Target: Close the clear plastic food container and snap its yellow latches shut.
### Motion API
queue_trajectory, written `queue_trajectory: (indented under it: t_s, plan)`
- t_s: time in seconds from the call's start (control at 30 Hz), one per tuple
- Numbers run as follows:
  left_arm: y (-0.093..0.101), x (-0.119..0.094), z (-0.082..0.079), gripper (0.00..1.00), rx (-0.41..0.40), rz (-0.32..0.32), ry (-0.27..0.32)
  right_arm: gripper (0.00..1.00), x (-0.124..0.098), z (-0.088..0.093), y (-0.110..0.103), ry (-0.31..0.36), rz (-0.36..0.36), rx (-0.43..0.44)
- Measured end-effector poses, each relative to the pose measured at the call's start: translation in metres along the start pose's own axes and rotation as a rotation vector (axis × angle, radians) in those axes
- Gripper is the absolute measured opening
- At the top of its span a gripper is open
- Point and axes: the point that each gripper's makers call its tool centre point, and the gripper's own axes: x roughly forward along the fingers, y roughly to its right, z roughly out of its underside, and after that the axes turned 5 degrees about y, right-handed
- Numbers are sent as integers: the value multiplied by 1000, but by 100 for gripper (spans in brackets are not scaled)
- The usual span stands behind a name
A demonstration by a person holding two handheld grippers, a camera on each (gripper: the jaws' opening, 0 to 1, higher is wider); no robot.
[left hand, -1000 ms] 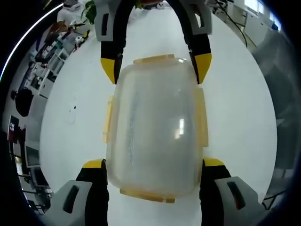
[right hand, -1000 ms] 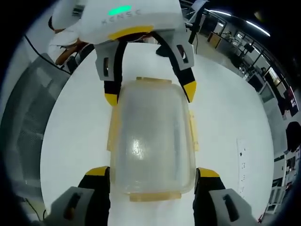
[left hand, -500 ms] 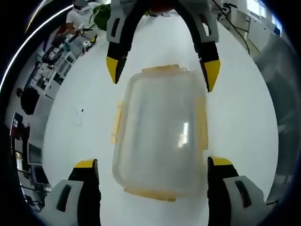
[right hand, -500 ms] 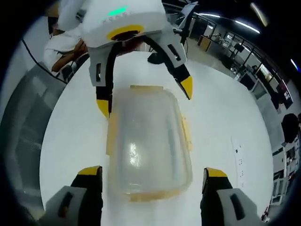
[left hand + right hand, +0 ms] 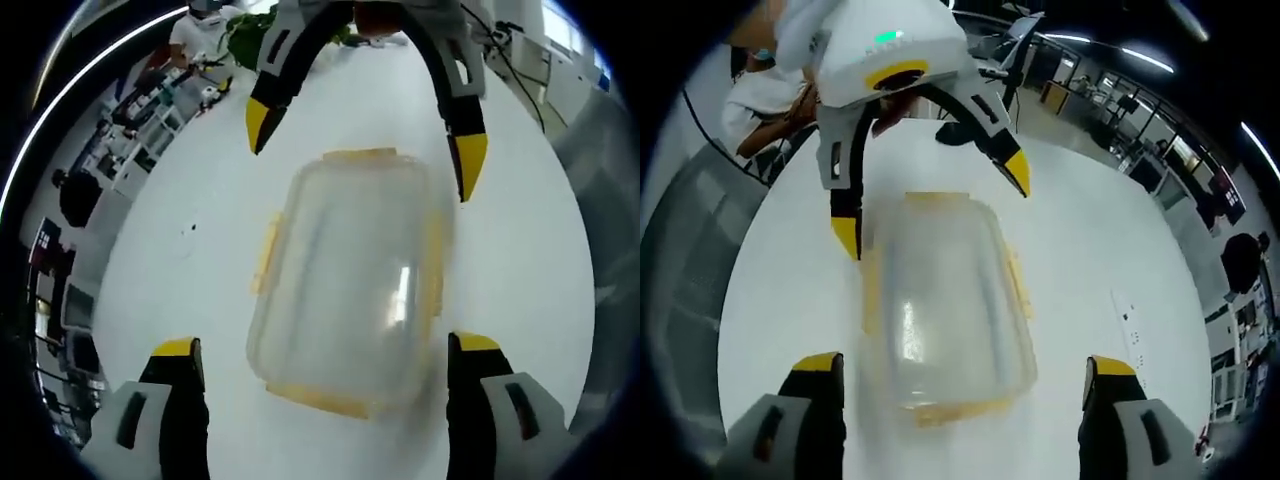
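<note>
Your container (image 5: 350, 280) sits on the white counter (image 5: 200, 260), lid seated on top, lying lengthwise between the two grippers. Left gripper (image 5: 325, 350): jaws spread wide, one either side of the container's near end, touching nothing. Right gripper (image 5: 960, 365): likewise spread, straddling the opposite end, clear of the plastic. In the left gripper view the right gripper's yellow tips hang just off the far corners. Yellow latches (image 5: 265, 255) run along the long sides and both short ends; from these views you cannot tell for certain which are snapped down, though they appear to lie flat against the walls. Judgement: lid closing is done, and you are at the latch stage or checking it. Next move calls for bringing a jaw tip onto any latch standing proud and pressing it in, while the other gripper steadies the container against sliding.
</note>
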Motion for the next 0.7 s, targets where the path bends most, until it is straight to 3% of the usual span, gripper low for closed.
queue_trajectory:
  t_s: [0.1,0.17,0.7]
  plan:
    - [-2,-2,-2,99,-47,-18,26,99,-3,-11,2,64,22,71]
    - [-2,-3,0,99,-90,-27,37,99,-4,-9,1,60,26,75]
    - [5,-15,6,99,-187,-47,81,99,-11,-3,-15,83,41,159]
